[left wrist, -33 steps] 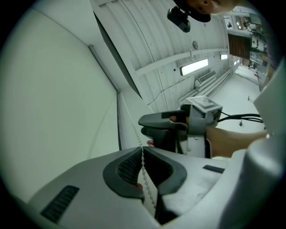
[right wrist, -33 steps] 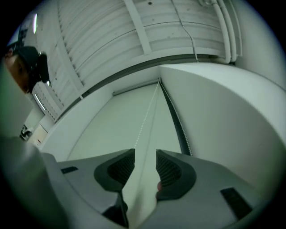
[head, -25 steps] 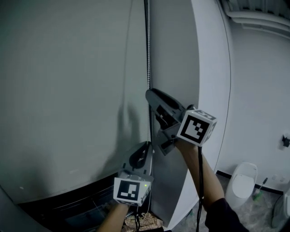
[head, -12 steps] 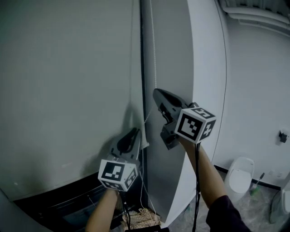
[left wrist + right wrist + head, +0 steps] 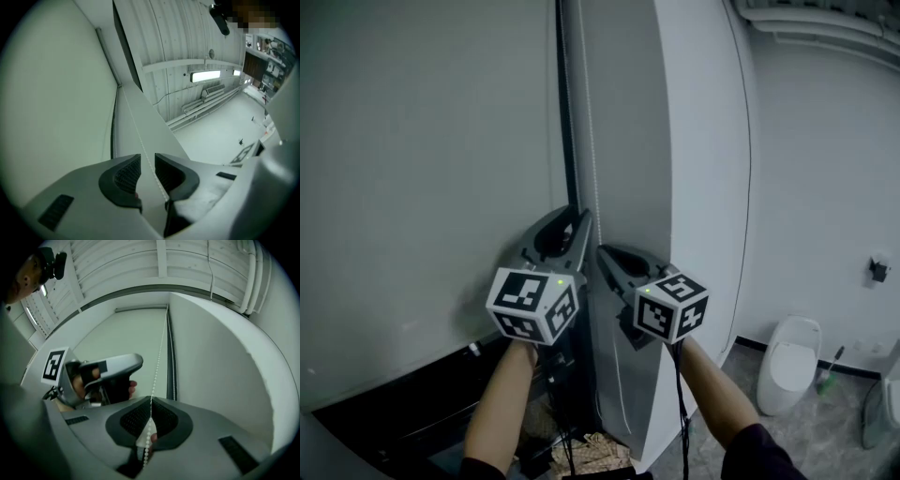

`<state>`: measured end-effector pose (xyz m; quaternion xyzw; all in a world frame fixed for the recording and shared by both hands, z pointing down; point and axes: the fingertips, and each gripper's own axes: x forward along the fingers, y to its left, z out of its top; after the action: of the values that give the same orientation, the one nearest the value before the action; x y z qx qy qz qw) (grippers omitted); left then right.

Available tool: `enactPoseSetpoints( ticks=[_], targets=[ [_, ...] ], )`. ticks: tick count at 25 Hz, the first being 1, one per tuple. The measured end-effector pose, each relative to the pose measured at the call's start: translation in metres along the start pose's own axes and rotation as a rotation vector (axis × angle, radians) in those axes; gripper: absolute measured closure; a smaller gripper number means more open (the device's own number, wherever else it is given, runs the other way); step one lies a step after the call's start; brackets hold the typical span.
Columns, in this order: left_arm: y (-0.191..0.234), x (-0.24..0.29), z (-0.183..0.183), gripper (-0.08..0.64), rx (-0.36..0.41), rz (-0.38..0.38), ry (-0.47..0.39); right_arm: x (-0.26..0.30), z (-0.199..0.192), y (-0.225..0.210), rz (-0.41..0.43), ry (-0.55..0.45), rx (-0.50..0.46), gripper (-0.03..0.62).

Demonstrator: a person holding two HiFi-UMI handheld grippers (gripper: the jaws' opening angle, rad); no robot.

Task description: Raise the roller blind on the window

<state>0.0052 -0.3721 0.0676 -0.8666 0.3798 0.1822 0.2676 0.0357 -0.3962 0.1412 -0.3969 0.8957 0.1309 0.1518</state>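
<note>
The grey roller blind (image 5: 422, 169) covers the window at the left, with dark glass below its lower edge. Its white bead chain (image 5: 592, 141) hangs along the blind's right edge. My right gripper (image 5: 605, 255) is shut on the bead chain (image 5: 157, 357), which passes up out of its closed pads (image 5: 140, 420). My left gripper (image 5: 581, 220) sits just above and to the left of it. It is open, and the chain (image 5: 138, 136) runs through the gap between its pads (image 5: 125, 174) without being pinched.
A white wall column (image 5: 703, 187) stands right of the chain. A white toilet-like fixture (image 5: 787, 361) and a brush (image 5: 830, 370) are on the floor at the lower right. Cables and litter (image 5: 591, 450) lie below the window.
My right gripper has closed on the chain and come down with it. My left gripper has risen from below to beside the right one, its jaws around the chain.
</note>
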Motion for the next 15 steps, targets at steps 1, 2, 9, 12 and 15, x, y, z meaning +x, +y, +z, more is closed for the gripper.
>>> enactPoseSetpoints(
  ticks=[1,2,9,12,15],
  targets=[
    [-0.002,0.006,0.000,0.497,-0.017,-0.019,0.004,-0.003,-0.008,-0.001,-0.003,0.008,0.007,0.577],
    [-0.003,0.013,0.001,0.482,-0.028,-0.029,0.015,-0.005,-0.014,-0.001,-0.004,0.015,0.015,0.577],
    [0.010,0.043,-0.001,0.468,-0.099,-0.006,0.054,-0.020,-0.049,0.007,-0.009,0.053,0.039,0.577],
    [0.012,0.042,-0.003,0.469,-0.107,0.019,0.042,-0.031,-0.069,0.011,-0.009,0.073,0.051,0.577],
    [0.012,0.044,-0.009,0.479,-0.089,0.036,0.072,-0.037,-0.091,0.019,-0.004,0.099,0.061,0.577]
  ],
)
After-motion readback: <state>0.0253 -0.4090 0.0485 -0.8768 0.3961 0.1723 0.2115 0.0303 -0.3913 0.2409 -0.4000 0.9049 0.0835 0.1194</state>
